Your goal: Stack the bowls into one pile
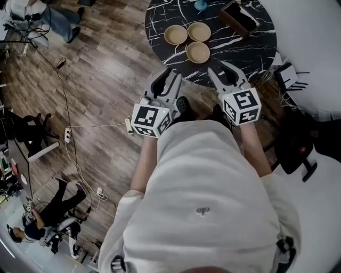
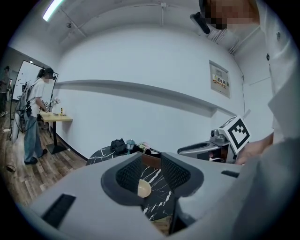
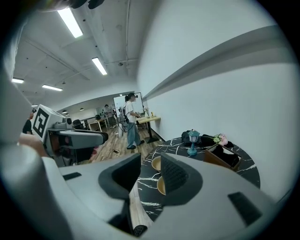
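Three tan bowls sit apart on the round black marble table (image 1: 250, 48): one at the left (image 1: 175, 34), one behind it to the right (image 1: 199, 31), one nearest me (image 1: 197, 51). My left gripper (image 1: 171, 74) hovers at the table's near edge, short of the bowls, jaws open and empty. My right gripper (image 1: 219, 68) is beside it, also open and empty. In the left gripper view one bowl (image 2: 143, 188) shows between the open jaws, farther off. The right gripper view shows two bowls (image 3: 156, 162) (image 3: 161, 185) past its jaws.
A brown open box (image 1: 238, 16) and a small blue lamp (image 1: 201, 5) stand at the table's far side. Cables and a power strip (image 1: 68, 134) lie on the wooden floor at left. A black chair (image 1: 298, 146) is at right. People stand far off at left.
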